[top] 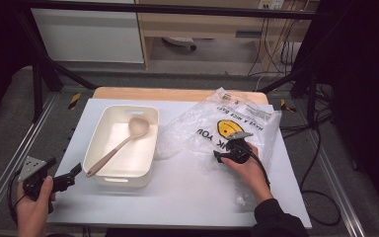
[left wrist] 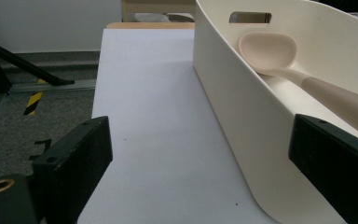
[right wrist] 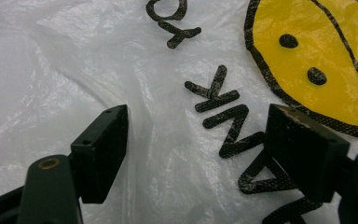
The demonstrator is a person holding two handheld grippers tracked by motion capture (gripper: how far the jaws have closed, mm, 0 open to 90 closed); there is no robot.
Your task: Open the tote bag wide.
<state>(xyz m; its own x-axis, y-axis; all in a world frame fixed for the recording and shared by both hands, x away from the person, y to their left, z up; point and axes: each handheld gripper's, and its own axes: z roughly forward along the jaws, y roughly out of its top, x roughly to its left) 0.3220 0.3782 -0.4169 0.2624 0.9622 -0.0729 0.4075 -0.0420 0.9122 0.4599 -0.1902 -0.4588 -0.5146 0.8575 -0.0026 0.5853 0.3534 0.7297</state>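
A clear plastic bag (top: 197, 128) printed with a yellow smiley face (top: 228, 128) and black letters lies crumpled on the right half of the white table (top: 187, 192). My right gripper (top: 220, 156) rests low on it, just below the face. In the right gripper view the bag (right wrist: 98, 56) spreads under my right gripper (right wrist: 198, 144), whose jaws stand apart with a raised fold of film beside the left one. A cream bin (top: 94, 136) holds a beige spoon (top: 116, 148). My left gripper (top: 76, 173) is open by the bin's near left corner, facing the bin wall (left wrist: 233, 102) and spoon (left wrist: 270, 51).
Metal frame rails run along both sides of the table. Cables trail on the floor at the right. A wooden board edge (top: 177, 94) shows at the table's far side, with a desk and cabinet beyond.
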